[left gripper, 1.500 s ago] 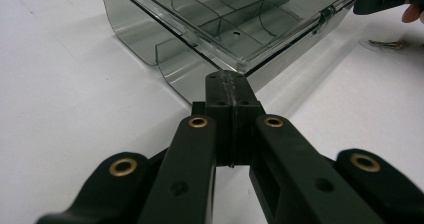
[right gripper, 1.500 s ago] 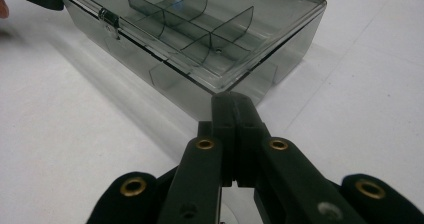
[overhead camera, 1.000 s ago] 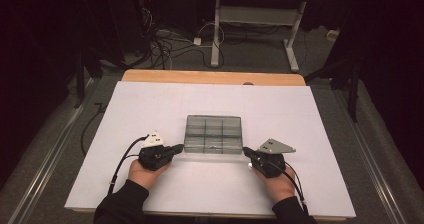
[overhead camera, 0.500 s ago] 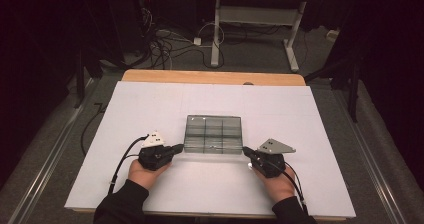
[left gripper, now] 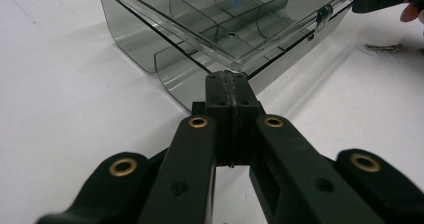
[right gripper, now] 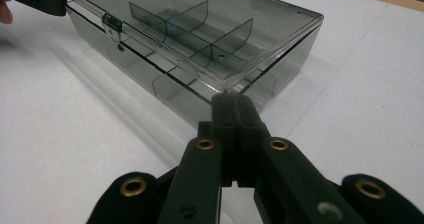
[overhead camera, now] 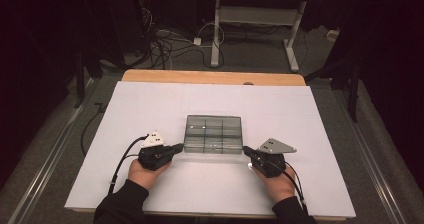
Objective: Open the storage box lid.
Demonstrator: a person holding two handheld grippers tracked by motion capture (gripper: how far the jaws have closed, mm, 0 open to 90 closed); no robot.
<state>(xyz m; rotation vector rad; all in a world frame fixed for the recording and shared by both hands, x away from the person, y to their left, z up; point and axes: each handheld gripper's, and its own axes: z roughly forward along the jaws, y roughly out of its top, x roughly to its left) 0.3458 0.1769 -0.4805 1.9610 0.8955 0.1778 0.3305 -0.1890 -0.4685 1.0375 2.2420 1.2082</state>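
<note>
Nothing has moved since a second ago: your smoked clear compartment box [overhead camera: 213, 134] sits mid-table, lid down. Your left gripper [overhead camera: 176, 147] and right gripper [overhead camera: 246, 150], jaws closed on nothing, touch its near corners, so lifting hasn't begun.

A white table [overhead camera: 150, 114] with a wooden far edge [overhead camera: 210, 77] — cables [overhead camera: 170, 41] on the floor behind.

High view looks down the desk [overhead camera: 150, 109] from the person's side; both gripper views sit close, sharing the clear box [overhead camera: 214, 133].
</note>
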